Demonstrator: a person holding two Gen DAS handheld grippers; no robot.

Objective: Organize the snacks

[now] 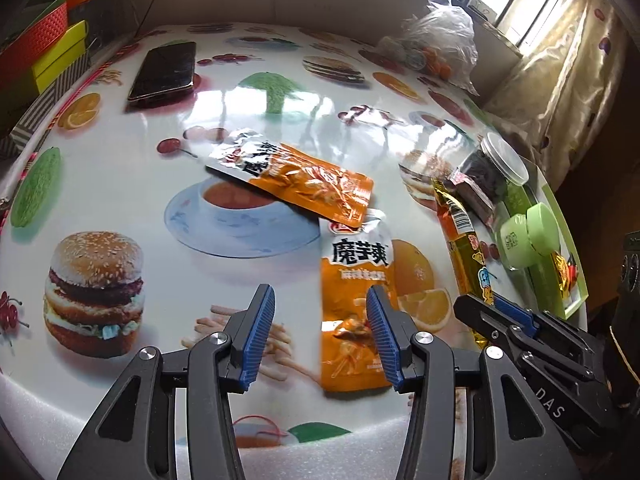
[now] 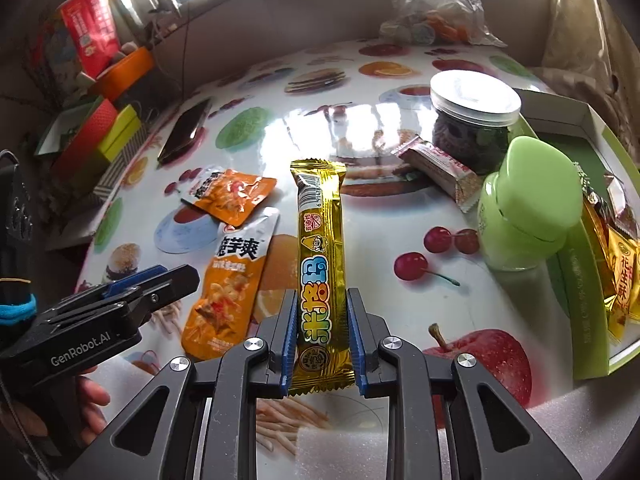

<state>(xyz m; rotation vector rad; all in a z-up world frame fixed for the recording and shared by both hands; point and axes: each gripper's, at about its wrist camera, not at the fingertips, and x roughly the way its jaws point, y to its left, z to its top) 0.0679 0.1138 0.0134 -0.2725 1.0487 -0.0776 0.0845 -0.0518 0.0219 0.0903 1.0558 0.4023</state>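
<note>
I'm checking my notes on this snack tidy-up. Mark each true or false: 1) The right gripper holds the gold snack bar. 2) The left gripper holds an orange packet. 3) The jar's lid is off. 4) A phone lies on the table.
1) True: the right gripper is shut on the gold bar.
2) False: the left gripper is open above the table; the orange packet lies flat.
3) False: the jar has its lid on.
4) True: the phone lies near the far edge.

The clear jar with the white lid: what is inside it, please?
The clear jar holds something dark, packed almost up to the white lid. What the pieces are cannot be told. A red-and-white wrapped bar lies in front and covers its lower left part.
</note>
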